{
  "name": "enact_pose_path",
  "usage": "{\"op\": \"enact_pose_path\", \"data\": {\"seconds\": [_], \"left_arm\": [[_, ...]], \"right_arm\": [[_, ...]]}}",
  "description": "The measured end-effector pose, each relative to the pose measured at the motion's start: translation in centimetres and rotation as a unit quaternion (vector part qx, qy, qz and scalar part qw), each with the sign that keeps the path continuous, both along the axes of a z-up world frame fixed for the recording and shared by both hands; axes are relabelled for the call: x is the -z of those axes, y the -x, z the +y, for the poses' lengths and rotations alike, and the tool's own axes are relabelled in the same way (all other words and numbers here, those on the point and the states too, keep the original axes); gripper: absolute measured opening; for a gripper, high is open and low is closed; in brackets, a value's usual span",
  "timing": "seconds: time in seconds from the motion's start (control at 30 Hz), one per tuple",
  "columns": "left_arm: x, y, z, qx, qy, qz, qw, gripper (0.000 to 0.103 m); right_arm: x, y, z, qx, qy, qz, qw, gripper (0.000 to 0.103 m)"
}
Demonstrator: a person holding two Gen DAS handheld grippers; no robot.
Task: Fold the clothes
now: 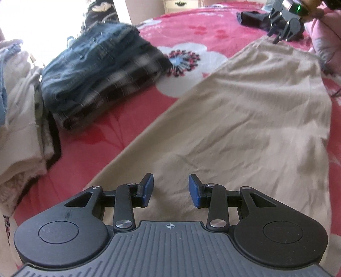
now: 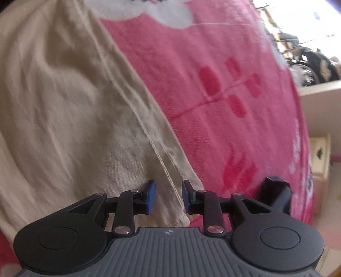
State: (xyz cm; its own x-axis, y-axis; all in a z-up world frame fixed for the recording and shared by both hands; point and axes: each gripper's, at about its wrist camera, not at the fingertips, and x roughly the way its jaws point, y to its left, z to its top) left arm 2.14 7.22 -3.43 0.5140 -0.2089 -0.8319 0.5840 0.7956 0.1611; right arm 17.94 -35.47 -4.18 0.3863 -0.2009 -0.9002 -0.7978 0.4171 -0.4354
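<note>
Here a beige garment (image 1: 245, 119) lies spread flat on a pink bed cover (image 1: 89, 153) printed with white and red flowers. In the left wrist view its long axis runs from the near edge, under the left gripper (image 1: 171, 190), up and away to the right, where its far end reaches the right gripper (image 1: 279, 35). The cloth is a fine woven cotton-like fabric, matte, with shallow creases running mostly along its length; its edges are straight and its outline is a long tapered panel. In the right wrist view a raised stitched seam (image 2: 132, 106) runs diagonally across it, parallel to the hemmed edge that meets the pink cover.

The left gripper hangs just over the near end with its blue pads (image 1: 149, 190) apart and nothing between them: released. The right gripper (image 2: 168, 197) likewise stands with a gap between its blue pads (image 2: 150, 197), the seam and hem lying below that gap; the pads do not press the cloth.

Left of the garment sits a stack of folded clothes (image 1: 100, 74), dark denim over a plaid weave, and beside that a pile of pale folded fabric (image 1: 21, 119). A black object (image 1: 251, 18) rests on the cover near the far end.
</note>
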Motion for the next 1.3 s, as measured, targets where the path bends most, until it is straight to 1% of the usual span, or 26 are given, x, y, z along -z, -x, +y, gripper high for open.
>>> {"op": "enact_pose_path", "data": {"seconds": [0.07, 0.23, 0.3, 0.37, 0.43, 0.47, 0.53, 0.57, 0.67, 0.73, 0.87, 0.97, 1.13, 1.17, 1.27, 1.3], "left_arm": [[0.3, -0.2, -0.1, -0.004, -0.002, 0.008, 1.0000, 0.036], [0.5, -0.5, -0.4, -0.006, -0.002, 0.009, 0.9999, 0.037], [0.5, -0.7, -0.5, -0.007, -0.001, 0.009, 0.9999, 0.037], [0.5, -0.8, -0.5, -0.007, -0.001, 0.008, 0.9999, 0.037], [0.5, -0.7, -0.5, -0.006, 0.000, 0.006, 1.0000, 0.037], [0.6, -0.7, -0.4, -0.006, 0.001, 0.005, 1.0000, 0.037], [0.6, -0.8, -0.4, -0.007, 0.003, 0.004, 1.0000, 0.037], [0.6, -0.8, -0.4, -0.007, 0.004, 0.004, 1.0000, 0.037], [0.6, -0.8, -0.4, -0.005, 0.004, 0.002, 1.0000, 0.037], [0.6, -0.8, -0.4, -0.004, 0.004, 0.002, 1.0000, 0.037], [0.7, -0.8, -0.5, -0.004, 0.003, 0.001, 1.0000, 0.037], [0.7, -0.8, -0.7, -0.003, -0.001, 0.001, 1.0000, 0.037], [0.7, -0.8, -0.9, -0.003, -0.007, -0.001, 1.0000, 0.037], [0.8, -0.8, -1.0, -0.004, -0.007, -0.002, 1.0000, 0.037], [0.9, -0.8, -1.0, -0.004, -0.008, -0.002, 1.0000, 0.037], [0.9, -0.8, -1.0, -0.004, -0.007, -0.002, 1.0000, 0.037]], "right_arm": [[0.4, -0.7, -0.1, -0.006, 0.002, 0.020, 1.000, 0.028], [1.0, -1.6, -0.3, 0.000, -0.004, 0.059, 0.998, 0.028], [1.1, -1.7, -0.2, 0.001, -0.004, 0.070, 0.998, 0.020], [1.2, -1.2, 0.0, -0.010, 0.005, 0.069, 0.998, 0.018], [1.4, -0.7, 0.1, -0.012, 0.010, 0.061, 0.998, 0.016], [1.4, -0.4, 0.2, -0.013, 0.013, 0.053, 0.998, 0.012], [1.2, 0.3, 0.4, -0.020, 0.021, 0.035, 0.999, 0.008], [1.0, 0.8, 0.4, -0.026, 0.027, 0.018, 0.999, 0.003], [0.1, 1.8, 0.1, -0.033, 0.042, -0.035, 0.998, 0.003], [-0.4, 2.0, -0.2, -0.030, 0.049, -0.054, 0.997, 0.002], [-0.8, 2.0, -0.2, -0.041, 0.065, -0.087, 0.993, 0.002], [-0.5, 1.2, 0.1, -0.043, 0.072, -0.088, 0.993, 0.002], [1.3, 0.4, 0.1, -0.050, 0.087, -0.084, 0.991, 0.001], [1.7, 0.4, 0.0, -0.048, 0.091, -0.087, 0.991, 0.001], [3.3, -0.2, -1.0, -0.030, 0.120, -0.114, 0.986, 0.000], [3.6, -0.4, -1.6, -0.017, 0.121, -0.116, 0.986, 0.000]]}}
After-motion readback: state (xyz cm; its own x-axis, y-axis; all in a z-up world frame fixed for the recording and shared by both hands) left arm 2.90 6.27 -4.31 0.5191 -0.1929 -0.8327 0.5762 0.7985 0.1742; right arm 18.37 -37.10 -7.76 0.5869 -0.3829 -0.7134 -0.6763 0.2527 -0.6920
